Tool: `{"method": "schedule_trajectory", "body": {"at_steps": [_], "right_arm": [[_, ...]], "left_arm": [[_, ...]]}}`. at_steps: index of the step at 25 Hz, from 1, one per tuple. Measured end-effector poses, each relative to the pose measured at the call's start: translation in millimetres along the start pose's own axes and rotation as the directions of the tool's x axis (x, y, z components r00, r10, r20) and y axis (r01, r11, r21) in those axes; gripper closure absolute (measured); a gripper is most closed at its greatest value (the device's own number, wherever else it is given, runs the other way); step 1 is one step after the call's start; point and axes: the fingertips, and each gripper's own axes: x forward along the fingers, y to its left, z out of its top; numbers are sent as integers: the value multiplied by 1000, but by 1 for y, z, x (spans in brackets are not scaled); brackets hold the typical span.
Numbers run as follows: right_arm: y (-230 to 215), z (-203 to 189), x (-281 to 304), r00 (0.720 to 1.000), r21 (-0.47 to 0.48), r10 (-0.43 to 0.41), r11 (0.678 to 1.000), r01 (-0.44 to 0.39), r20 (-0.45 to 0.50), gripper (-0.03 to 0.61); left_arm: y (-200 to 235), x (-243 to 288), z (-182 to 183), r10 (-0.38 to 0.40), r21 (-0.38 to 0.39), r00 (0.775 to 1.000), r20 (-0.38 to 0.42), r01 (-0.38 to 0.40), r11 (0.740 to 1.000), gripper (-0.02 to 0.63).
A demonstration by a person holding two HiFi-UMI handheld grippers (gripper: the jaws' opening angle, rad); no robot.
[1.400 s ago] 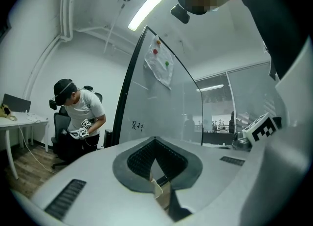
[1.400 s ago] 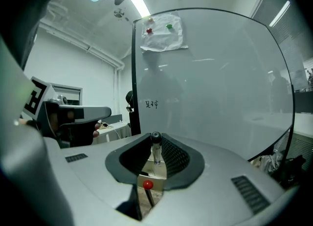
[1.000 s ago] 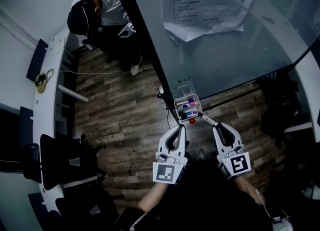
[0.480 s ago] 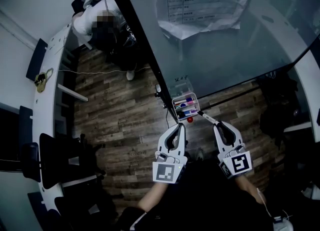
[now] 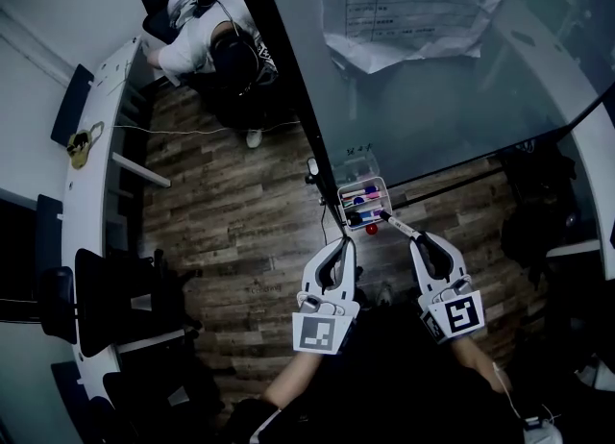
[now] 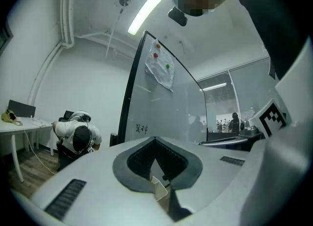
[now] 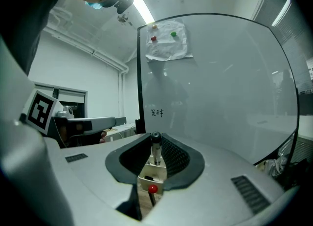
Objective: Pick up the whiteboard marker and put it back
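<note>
At lower centre of the head view, the left gripper [image 5: 338,252] is closed and empty, while the right gripper [image 5: 419,243] clamps the whiteboard marker [image 5: 399,227]. It should probably turn the marker parallel to the stored pens [image 5: 357,204] and let go only once it is seated. The marker's long axis runs up-left, with its free end at the marker tray [image 5: 339,200] below the whiteboard [image 5: 461,96].

You can see a short handwritten scrawl [image 7: 156,113] on the whiteboard [image 7: 220,98], too small to read. Print on the far sheet [image 7: 166,40] is illegible. Square markers sit on your left gripper [image 5: 343,244] and right gripper [image 5: 420,242].
</note>
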Motion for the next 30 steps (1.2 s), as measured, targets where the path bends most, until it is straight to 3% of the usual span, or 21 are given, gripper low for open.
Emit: {"method": "schedule_trajectory", "body": {"at_steps": [9, 19, 30], "right_arm": [[15, -23, 22, 996, -36, 38, 999, -41, -75, 500], [27, -24, 54, 998, -11, 33, 999, -33, -59, 500], [22, -50, 74, 993, -26, 27, 999, -30, -112, 500]], "left_arm": [[20, -2, -2, 3, -32, 1000, 3, -3, 999, 612], [44, -1, -13, 3, -52, 1000, -24, -4, 999, 612], [56, 9, -25, -21, -64, 999, -49, 18, 998, 612]]}}
